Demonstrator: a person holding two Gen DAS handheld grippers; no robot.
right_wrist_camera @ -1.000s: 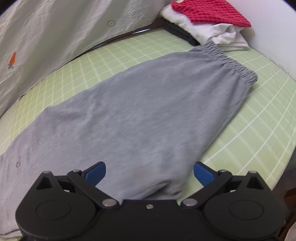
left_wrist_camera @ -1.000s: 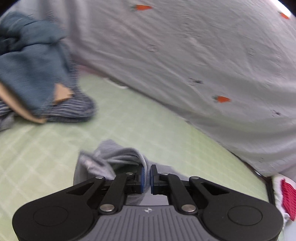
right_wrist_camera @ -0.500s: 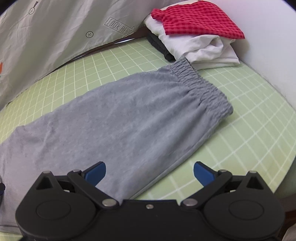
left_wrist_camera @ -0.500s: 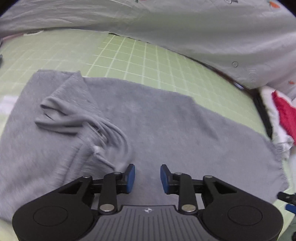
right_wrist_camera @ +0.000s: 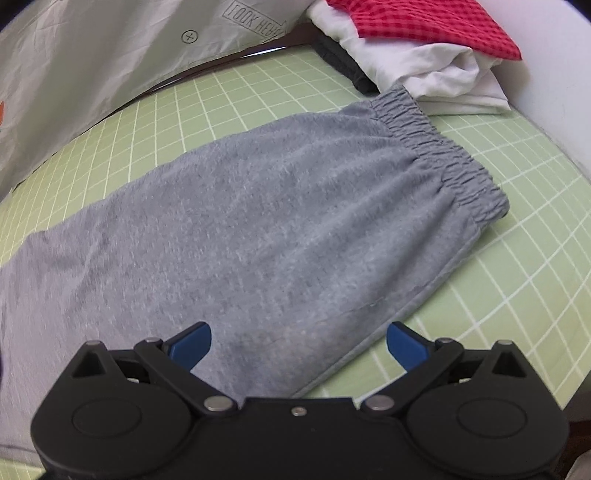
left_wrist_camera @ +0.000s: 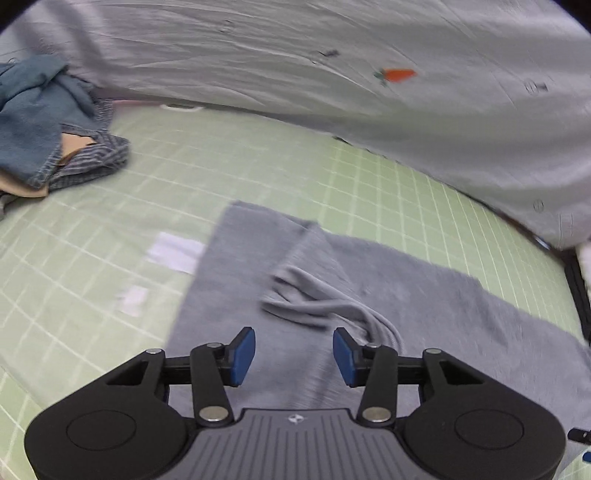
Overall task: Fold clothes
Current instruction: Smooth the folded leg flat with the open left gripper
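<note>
Your left tool [left_wrist_camera: 293, 349] and right tool [right_wrist_camera: 299, 343] both hover spread wide, holding nothing, over the grey shorts [right_wrist_camera: 258, 229] lying flat on the green grid mat [right_wrist_camera: 517, 295].

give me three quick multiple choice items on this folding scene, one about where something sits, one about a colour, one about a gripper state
1. Where is the folded stack topped by the red checked cloth?
A. just beyond the waistband of the grey shorts
B. under the shorts
C. in the right gripper

2. What colour is the gridded mat?
A. blue
B. light green
C. brown

3. How is the left gripper?
A. shut on the shorts
B. shut on nothing
C. open above the shorts

Answers:
1. A: the stack lies past the elastic waistband.
2. B: green with pale lines.
3. C: its blue pads stand apart, holding nothing.
</note>
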